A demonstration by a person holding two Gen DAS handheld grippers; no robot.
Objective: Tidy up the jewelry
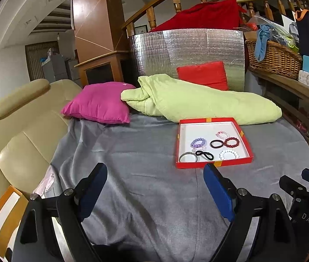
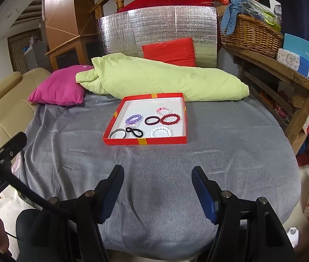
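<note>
A shallow red tray [image 1: 213, 164] [image 2: 145, 141] with a white floor lies on the grey cloth. In it are a purple bead bracelet [image 2: 134, 119], a pink-white bead bracelet [image 2: 164, 111], a dark red bead bracelet [image 2: 170, 119], a white bead bracelet [image 2: 161, 131], a dark hair band [image 2: 151, 120], a black twisted hair tie [image 2: 134, 131] and a grey ring [image 2: 118, 134]. My left gripper [image 1: 155, 190] is open and empty, near side of the tray. My right gripper [image 2: 157, 191] is open and empty, well short of the tray.
A light green quilt [image 2: 161, 78], a magenta pillow [image 2: 59, 90] and a red cushion [image 2: 169, 52] lie behind the tray. A beige sofa [image 1: 23, 126] is at left. A wooden bench [image 2: 285, 72] with a wicker basket [image 2: 250, 35] and boxes stands at right.
</note>
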